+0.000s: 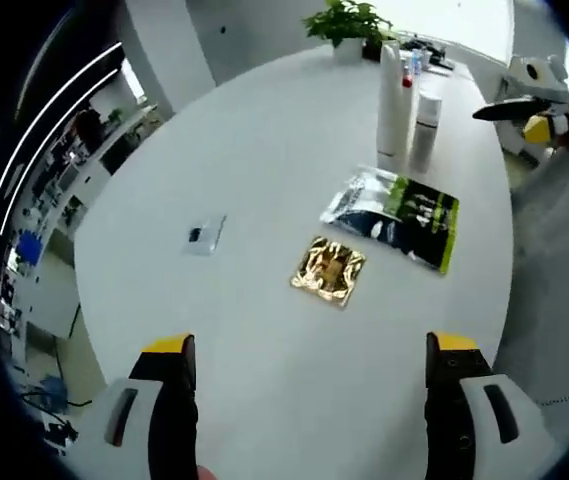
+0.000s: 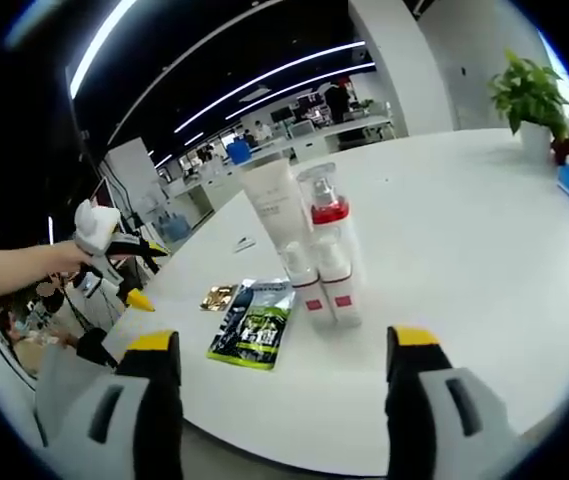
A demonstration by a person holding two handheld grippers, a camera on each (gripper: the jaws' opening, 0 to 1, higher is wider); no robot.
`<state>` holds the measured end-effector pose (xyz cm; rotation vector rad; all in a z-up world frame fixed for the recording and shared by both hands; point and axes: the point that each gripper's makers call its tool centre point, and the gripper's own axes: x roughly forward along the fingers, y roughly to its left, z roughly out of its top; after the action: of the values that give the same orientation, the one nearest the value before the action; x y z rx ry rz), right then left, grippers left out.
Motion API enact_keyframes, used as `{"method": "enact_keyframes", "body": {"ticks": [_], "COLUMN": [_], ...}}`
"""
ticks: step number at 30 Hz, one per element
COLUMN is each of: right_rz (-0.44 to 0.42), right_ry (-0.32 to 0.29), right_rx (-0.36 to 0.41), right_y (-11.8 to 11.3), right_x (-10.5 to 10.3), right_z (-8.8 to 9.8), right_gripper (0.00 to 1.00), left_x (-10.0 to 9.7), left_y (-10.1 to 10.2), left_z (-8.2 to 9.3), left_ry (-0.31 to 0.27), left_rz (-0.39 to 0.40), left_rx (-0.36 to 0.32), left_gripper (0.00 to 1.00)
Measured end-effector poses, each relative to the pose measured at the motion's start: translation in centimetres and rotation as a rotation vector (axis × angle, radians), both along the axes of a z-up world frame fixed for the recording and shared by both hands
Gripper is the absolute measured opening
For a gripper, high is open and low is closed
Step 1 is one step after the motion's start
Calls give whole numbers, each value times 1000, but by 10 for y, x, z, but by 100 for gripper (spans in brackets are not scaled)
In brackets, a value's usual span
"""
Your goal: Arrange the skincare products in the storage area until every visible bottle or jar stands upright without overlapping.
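So both grippers [image 1: 311, 400] [image 2: 282, 400] hang with jaws released — bottles [image 2: 309, 245] upright on the bench [image 2: 464, 240], sachets [image 1: 394, 215] flat beside them.

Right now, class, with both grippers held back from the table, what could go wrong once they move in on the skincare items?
1. The tall white tube and the red-banded bottle stand close together; gripping one could topple the other.
2. The green-and-black sachet and gold sachet lie flat, so open jaws may slide over them.
3. The left gripper and right gripper might collide when converging.
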<state>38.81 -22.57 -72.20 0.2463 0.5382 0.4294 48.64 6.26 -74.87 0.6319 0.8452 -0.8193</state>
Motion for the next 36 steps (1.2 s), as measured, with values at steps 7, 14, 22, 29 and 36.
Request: {"method": "enact_keyframes", "body": {"ticks": [7, 14, 22, 29, 36], "right_rz": [-4, -15, -27, -38, -34], "right_ry": [4, 10, 17, 21, 22], "right_rx": [1, 4, 3, 1, -11], "right_y": [0, -2, -4, -4, -4], "right_x": [0, 0, 0, 1, 1], "right_z": [0, -1, -2, -2, -3], "right_gripper": [85, 85, 85, 84, 85], "left_x": [16, 28, 43, 53, 64], "left_y": [0, -2, -4, -6, -8], "left_z": [-10, -16, -20, -27, -33], "left_ry": [18, 36, 38, 52, 62], "left_rz": [-28, -56, -80, -99, -113], "left_rx": [34, 60, 81, 95, 105], "left_gripper": [93, 93, 91, 91, 91]}}
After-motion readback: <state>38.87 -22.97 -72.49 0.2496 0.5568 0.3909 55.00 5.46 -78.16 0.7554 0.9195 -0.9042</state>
